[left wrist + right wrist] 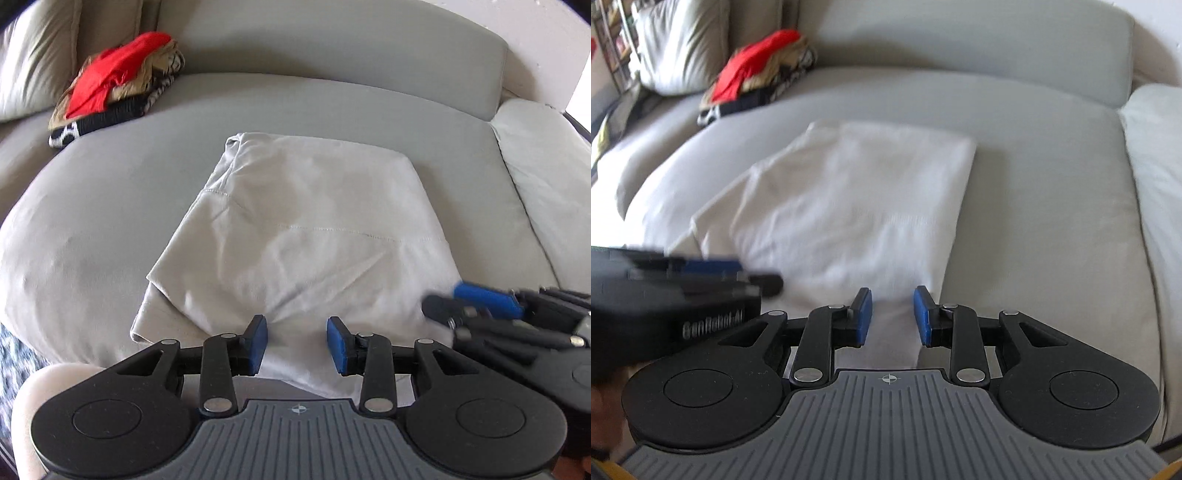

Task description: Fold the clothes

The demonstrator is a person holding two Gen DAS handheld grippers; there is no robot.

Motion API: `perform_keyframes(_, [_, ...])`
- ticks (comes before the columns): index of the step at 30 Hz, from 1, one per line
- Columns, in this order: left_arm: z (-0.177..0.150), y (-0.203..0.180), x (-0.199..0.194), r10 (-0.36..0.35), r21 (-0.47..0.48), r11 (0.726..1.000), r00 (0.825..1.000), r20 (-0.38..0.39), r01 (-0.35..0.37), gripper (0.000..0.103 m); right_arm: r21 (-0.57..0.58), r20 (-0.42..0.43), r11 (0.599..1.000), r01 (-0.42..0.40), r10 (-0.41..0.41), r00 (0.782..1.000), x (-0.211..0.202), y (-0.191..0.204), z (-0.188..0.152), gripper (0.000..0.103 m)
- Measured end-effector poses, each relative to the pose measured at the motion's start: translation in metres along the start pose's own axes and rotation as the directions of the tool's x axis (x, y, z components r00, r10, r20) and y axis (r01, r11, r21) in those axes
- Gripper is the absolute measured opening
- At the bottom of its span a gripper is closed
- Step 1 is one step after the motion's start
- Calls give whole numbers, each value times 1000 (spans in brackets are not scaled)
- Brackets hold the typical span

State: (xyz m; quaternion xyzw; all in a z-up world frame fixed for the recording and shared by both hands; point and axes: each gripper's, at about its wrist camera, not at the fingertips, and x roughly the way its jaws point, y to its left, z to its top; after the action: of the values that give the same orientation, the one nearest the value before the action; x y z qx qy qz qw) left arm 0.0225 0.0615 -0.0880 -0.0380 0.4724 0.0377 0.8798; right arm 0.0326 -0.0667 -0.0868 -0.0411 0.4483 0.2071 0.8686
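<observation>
A pale cream garment [303, 229] lies partly folded on the grey sofa seat [110, 206]; it also shows in the right wrist view [849, 206]. My left gripper [297, 343] is open over the garment's near edge, cloth between and below its blue pads. My right gripper [892, 317] is open at the garment's near right corner, cloth between its pads. The right gripper shows blurred at the right in the left wrist view [480, 306]; the left gripper shows blurred at the left in the right wrist view [701, 280].
A pile of clothes with a red piece on top [118, 81] sits at the sofa's back left, also in the right wrist view [757, 70]. A pale cushion [33, 55] stands beside it. The backrest [332, 48] runs behind; a lighter seat cushion [546, 162] lies at right.
</observation>
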Motion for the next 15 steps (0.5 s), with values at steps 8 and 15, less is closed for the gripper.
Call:
perform_keyframes(8, [-21, -22, -14, 56, 123, 991, 997, -53, -49, 33, -3, -97, 1000, -24, 23, 995, -33, -24, -27, 38])
perform_keyframes(15, [-22, 31, -38, -207, -117, 974, 973, -97, 196, 45, 259, 1, 957, -129, 133, 991, -63, -78, -21, 63])
